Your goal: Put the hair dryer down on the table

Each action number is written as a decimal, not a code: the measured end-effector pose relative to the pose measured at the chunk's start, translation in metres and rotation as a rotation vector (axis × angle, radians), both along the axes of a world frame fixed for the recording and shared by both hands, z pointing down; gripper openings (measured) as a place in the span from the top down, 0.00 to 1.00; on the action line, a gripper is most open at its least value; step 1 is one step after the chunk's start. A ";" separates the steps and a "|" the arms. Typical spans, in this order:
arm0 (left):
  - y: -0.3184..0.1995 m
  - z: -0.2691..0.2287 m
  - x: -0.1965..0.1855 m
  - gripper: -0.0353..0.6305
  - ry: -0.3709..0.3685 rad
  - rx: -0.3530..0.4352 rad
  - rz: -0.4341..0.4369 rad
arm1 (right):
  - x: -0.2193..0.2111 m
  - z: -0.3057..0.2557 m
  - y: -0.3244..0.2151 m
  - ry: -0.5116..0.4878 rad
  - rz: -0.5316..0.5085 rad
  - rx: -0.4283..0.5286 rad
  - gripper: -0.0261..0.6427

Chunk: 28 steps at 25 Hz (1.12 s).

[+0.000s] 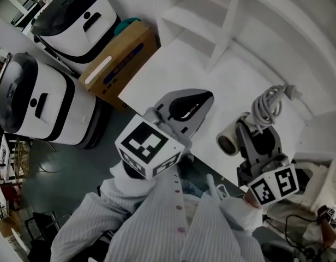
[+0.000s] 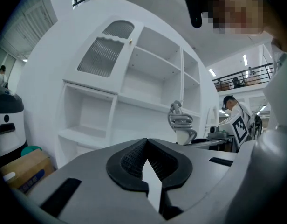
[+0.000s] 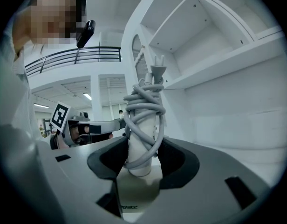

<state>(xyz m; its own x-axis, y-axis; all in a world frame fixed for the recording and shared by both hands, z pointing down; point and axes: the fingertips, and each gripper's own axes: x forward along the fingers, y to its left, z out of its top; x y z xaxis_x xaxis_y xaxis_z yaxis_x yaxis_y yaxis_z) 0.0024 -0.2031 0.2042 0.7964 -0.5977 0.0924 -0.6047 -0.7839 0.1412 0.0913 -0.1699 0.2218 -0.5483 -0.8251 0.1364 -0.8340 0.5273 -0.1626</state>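
Observation:
The white hair dryer (image 1: 232, 139) hangs over the right part of the white table (image 1: 173, 64), near its front edge. Its nozzle points left, and its handle stands up with the grey cord (image 1: 269, 103) wound round it. My right gripper (image 1: 258, 132) is shut on that handle. In the right gripper view the wrapped handle (image 3: 143, 125) sits between the jaws of the right gripper (image 3: 143, 160), with the plug (image 3: 157, 71) on top. Whether the dryer touches the table is hidden. My left gripper (image 1: 192, 105) hovers over the table's front edge, shut and empty (image 2: 146, 160). The dryer (image 2: 181, 125) shows to its right.
A white shelf unit (image 1: 211, 15) stands along the back of the table. On the floor to the left are a cardboard box (image 1: 116, 59) and two white-and-black machines (image 1: 75, 18) (image 1: 37, 100). A person sits at a desk at the far right (image 2: 234, 108).

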 end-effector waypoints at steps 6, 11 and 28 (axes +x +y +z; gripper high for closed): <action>-0.036 0.011 0.001 0.93 0.002 -0.019 0.034 | -0.006 0.009 -0.033 0.011 0.022 -0.020 0.67; -0.042 0.020 0.010 0.93 -0.004 -0.030 0.050 | 0.004 0.017 -0.038 0.017 0.038 -0.036 0.67; -0.055 0.058 0.029 0.93 -0.018 -0.137 0.084 | 0.024 0.060 -0.046 0.058 0.073 -0.167 0.67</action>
